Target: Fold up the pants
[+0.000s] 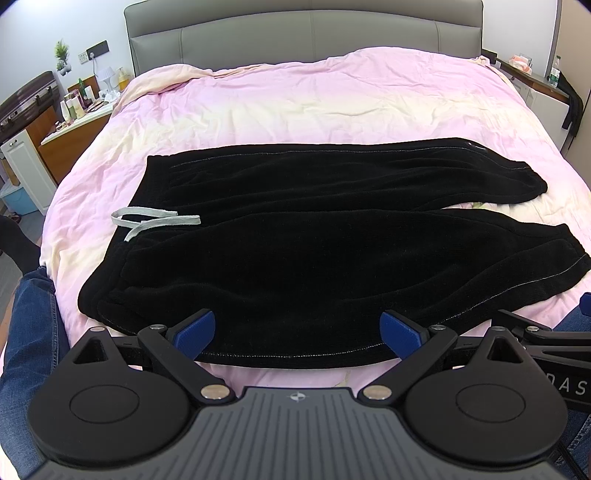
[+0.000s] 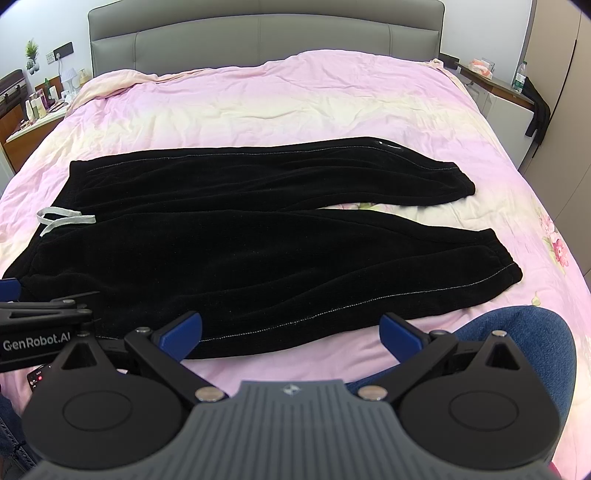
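Note:
Black pants [image 1: 295, 251] [image 2: 229, 251] lie flat across the pink bed, waistband to the left, both legs running right. A grey drawstring [image 1: 155, 220] [image 2: 62, 217] trails off the waistband. My left gripper [image 1: 297, 334] hovers open over the near edge of the closer leg, blue pads wide apart with nothing between them. My right gripper [image 2: 291, 334] is also open, above the near hem side and the bedspread, holding nothing. The left gripper's body [image 2: 40, 332] shows at the left edge of the right wrist view.
The pink bedspread [image 1: 314, 103] covers the bed up to a grey headboard [image 1: 303, 33]. A cluttered nightstand [image 1: 85, 103] stands at the left and a shelf [image 2: 495, 83] at the right. A person's jeans-clad legs [image 1: 33, 332] [image 2: 517, 343] press against the near bed edge.

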Demonstrator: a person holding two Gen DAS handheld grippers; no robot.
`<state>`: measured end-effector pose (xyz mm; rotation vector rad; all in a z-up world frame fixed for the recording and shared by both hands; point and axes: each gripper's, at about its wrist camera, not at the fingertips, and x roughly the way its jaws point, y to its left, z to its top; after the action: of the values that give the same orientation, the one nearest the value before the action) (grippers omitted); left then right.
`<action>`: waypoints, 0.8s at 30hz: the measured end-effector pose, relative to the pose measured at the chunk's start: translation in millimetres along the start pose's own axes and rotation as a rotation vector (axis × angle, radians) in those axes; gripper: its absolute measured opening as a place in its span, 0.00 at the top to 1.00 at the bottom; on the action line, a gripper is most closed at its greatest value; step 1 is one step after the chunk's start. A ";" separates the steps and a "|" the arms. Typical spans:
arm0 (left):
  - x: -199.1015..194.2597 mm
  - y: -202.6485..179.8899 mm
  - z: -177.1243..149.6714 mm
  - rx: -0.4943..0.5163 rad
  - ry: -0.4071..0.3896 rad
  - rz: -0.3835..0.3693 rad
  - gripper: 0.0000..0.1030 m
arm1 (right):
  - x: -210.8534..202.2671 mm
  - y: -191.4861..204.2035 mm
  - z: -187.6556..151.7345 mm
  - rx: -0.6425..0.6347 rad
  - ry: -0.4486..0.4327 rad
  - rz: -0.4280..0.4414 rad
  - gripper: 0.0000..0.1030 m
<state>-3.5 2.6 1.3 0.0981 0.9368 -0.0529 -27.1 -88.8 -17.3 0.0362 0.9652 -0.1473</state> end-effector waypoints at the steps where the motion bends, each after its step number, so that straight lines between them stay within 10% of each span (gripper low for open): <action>1: 0.1 0.1 0.0 0.000 0.000 0.000 0.00 | 0.0 -0.1 0.0 0.000 0.000 0.000 0.05; 24: 1.6 -0.3 -0.6 0.002 0.004 0.005 0.00 | 1.1 0.5 -1.0 -0.002 -0.002 -0.001 0.05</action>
<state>-3.1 2.4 -0.3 0.1025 0.9405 -0.0489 -27.2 -88.3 -18.8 0.0339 0.9630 -0.1471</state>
